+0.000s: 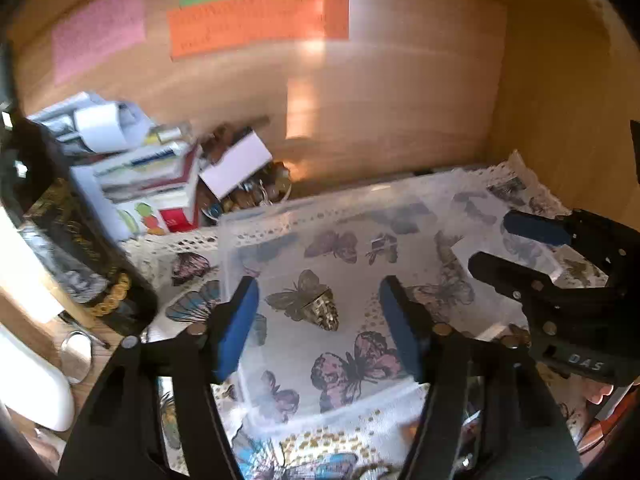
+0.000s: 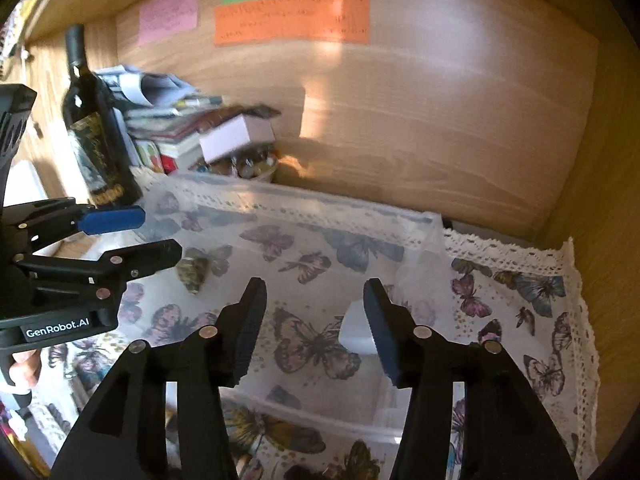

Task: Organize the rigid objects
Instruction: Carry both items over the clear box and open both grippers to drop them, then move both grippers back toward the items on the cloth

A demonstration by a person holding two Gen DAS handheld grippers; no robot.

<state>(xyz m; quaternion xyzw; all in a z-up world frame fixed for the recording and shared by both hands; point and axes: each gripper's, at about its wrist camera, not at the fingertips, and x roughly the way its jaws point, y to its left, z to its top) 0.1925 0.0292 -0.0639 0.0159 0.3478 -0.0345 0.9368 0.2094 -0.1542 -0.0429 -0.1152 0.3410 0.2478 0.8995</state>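
- Left wrist view: the left gripper is seen released, jaws apart and empty, over a clear plastic box on the butterfly cloth. A small brass-coloured object lies inside the box, directly between and just ahead of the pads.
- Right wrist view: the right gripper is also released and empty; a white block lies beside its right pad. The brass-coloured object sits toward the box's left edge, nearer the left gripper.

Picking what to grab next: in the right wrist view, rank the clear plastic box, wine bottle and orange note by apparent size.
1. clear plastic box
2. and 3. wine bottle and orange note: similar, and at different distances, so unranked.
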